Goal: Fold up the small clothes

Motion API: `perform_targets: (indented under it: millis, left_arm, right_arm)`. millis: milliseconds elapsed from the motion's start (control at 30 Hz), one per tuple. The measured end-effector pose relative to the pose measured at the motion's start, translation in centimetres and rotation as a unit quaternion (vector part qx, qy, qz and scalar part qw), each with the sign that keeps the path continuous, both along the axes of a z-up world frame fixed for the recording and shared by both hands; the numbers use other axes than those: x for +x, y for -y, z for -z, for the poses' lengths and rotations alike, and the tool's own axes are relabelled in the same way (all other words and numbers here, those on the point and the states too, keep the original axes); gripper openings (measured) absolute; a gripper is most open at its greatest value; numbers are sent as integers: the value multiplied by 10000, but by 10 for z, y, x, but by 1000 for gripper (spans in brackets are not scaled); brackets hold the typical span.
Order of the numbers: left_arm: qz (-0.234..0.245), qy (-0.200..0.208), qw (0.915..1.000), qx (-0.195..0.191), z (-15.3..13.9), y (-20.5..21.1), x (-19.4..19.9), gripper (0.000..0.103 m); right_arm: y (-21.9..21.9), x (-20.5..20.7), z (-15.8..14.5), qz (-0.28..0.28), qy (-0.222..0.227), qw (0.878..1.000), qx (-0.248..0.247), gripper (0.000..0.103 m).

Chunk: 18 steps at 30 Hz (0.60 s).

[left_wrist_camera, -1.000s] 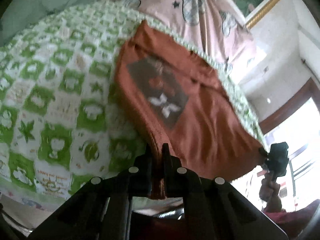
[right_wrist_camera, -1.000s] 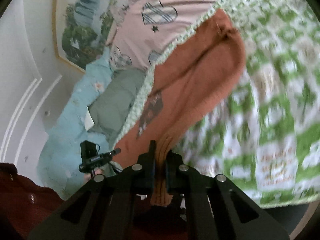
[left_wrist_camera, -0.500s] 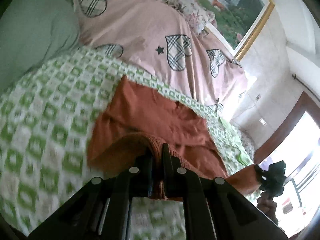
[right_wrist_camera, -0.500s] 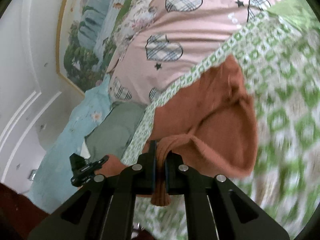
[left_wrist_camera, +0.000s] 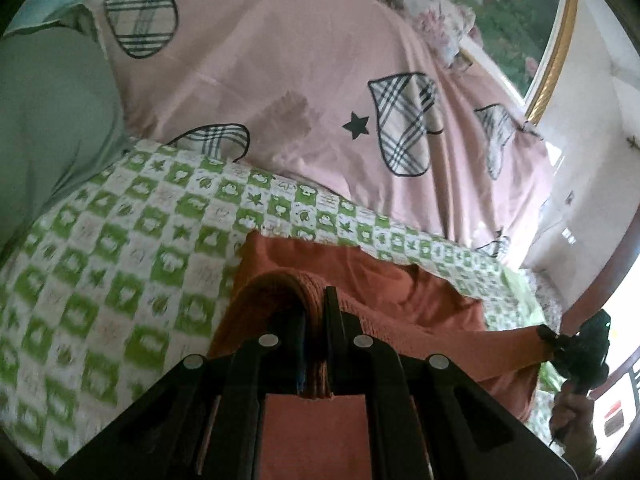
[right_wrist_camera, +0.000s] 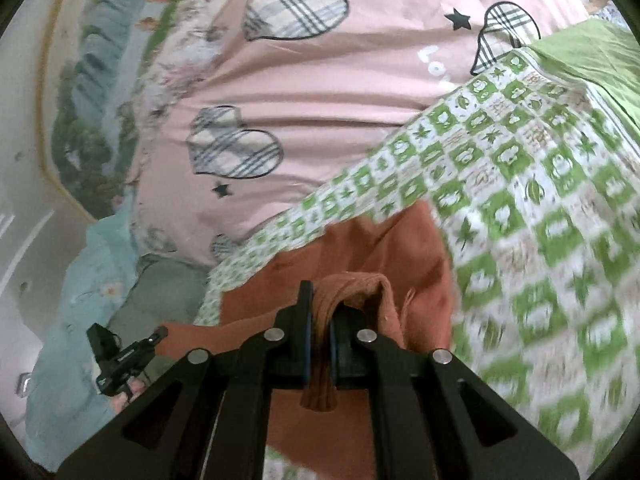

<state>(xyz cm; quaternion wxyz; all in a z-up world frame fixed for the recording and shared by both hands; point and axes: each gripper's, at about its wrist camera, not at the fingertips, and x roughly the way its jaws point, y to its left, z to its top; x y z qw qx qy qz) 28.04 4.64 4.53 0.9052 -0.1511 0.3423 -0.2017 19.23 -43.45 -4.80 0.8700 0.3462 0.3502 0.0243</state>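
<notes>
Rust-orange garment (left_wrist_camera: 400,292); green-white checked blanket (left_wrist_camera: 120,264); pink heart-print sheet (left_wrist_camera: 304,60).

A home bedroom: a bed under a pink heart-print duvet (left_wrist_camera: 304,80) and green checked blanket (left_wrist_camera: 120,264), with a gilt-framed landscape painting (left_wrist_camera: 520,20) at upper right.

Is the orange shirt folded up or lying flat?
Partly folded. The shirt has its near edge lifted and curled over the rest; both the left gripper and right gripper pinch that edge.
</notes>
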Motion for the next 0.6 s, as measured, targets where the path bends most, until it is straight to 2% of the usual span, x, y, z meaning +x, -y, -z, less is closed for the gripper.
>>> perform_targets:
  millis: [133,267,367,400,467,500,533,600]
  left_arm:
    - [-37,-287,9994,169,27,12,36,6]
    - [-159,-752,9965,326,70,17,70,6]
    - [-161,-1087,9933,362,93,16,83,12]
    - [-184,-1140,9928,312,96,14,83,13]
    - [-210,-1177,9928,115,97,6,75,26]
    - [-219,-1139,9932,87,94,4,66,38]
    - [-215,-1093,9937,132,91,3,56,42]
    - [2,-998,9948,199,85,10,31,42]
  right_arm:
    - [15,29,31,92,-400,9992,34,8]
    - [18,49,67,89,-897,9959,-92,8]
    - [23,49,82,251,-1131,9932,74,8]
    - [25,44,80,332,-1086,9933,221,9]
    - [26,33,69,422,-904,9947,251,11]
    - [23,23,56,482,-718,9962,99,15]
    - [19,17,47,517,-643,9966,-30,17]
    - [5,2,28,456,-398,9976,-335,19]
